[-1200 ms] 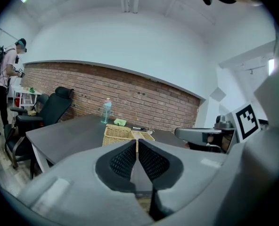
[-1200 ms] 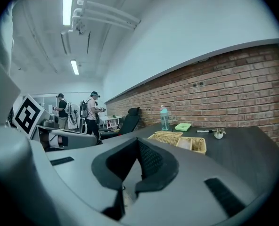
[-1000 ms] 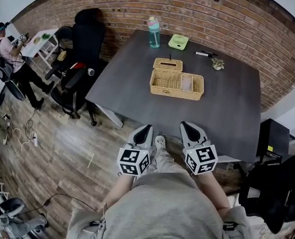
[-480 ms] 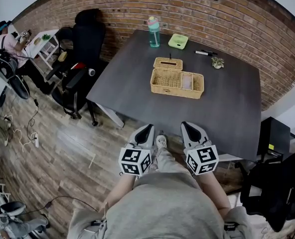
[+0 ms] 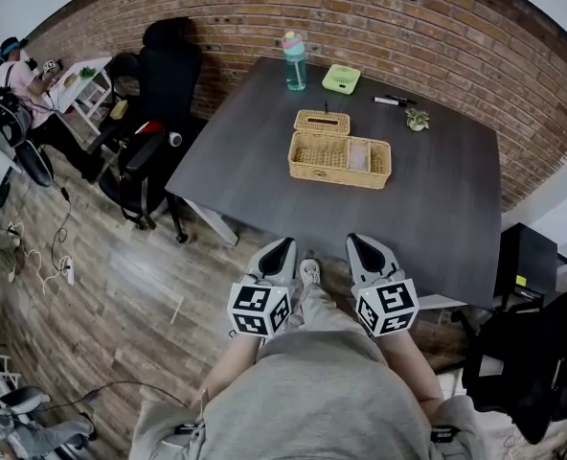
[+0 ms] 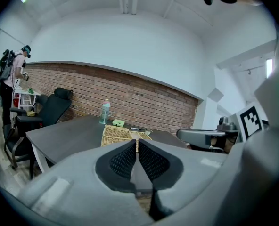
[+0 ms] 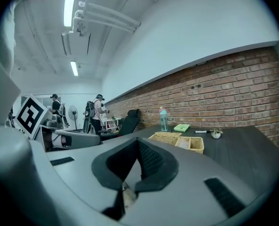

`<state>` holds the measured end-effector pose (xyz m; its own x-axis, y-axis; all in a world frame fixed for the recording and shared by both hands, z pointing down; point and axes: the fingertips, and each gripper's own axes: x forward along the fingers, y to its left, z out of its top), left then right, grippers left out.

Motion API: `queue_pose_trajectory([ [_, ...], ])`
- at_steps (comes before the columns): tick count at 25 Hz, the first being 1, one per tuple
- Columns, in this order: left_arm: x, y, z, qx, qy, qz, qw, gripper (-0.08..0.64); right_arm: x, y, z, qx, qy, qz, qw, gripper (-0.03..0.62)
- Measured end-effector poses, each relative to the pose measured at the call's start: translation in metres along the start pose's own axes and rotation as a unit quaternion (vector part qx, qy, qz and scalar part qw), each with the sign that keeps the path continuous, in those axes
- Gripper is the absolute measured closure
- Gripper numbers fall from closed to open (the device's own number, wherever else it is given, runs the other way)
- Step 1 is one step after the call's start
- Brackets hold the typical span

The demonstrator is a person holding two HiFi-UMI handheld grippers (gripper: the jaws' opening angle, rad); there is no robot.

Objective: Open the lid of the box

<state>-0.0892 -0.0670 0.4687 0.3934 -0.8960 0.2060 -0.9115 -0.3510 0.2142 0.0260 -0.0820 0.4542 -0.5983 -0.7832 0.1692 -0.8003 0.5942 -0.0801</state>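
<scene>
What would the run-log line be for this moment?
phase: before reach | left tool: shut, empty | right tool: shut, empty | wicker box: on table, lid looks closed, untouched

Pale woven wicker, rough and matt, for the box (image 5: 336,177) and its lid (image 5: 323,123). Smooth matt dark grey across the table (image 5: 255,151). Rough red brick on the wall (image 5: 408,17), grained wood planks on the floor (image 5: 111,276). Translucent plastic for the bottle (image 5: 295,63). Smooth grey plastic on the left gripper (image 6: 136,142) and right gripper (image 7: 137,142), with black ribbed pads (image 6: 123,160).
</scene>
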Motion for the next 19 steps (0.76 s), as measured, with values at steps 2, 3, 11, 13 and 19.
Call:
queue_pose_trajectory([
  [2,0.0001,-0.0010,-0.0011,-0.002,0.001,0.000,1.0000,0.532,-0.0013,-0.0008,-0.0007,0.003,0.000,0.000,1.000,0.592],
  [3,0.0002,-0.0017,-0.0019,-0.002,0.001,0.000,1.0000,0.532,-0.0020,-0.0014,-0.0010,0.004,0.000,0.000,1.000,0.592],
  [11,0.0024,-0.0049,-0.0057,0.003,0.008,-0.005,1.0000,0.532,-0.0048,-0.0058,-0.0019,0.011,-0.006,-0.006,1.000,0.592],
  [13,0.0026,-0.0054,-0.0056,0.003,0.007,-0.005,1.0000,0.532,-0.0059,-0.0059,-0.0023,0.010,-0.006,-0.006,1.000,0.592],
  [19,0.0044,-0.0087,-0.0052,0.005,0.008,-0.009,0.9999,0.532,-0.0075,-0.0082,-0.0021,0.007,-0.006,-0.009,1.000,0.592],
])
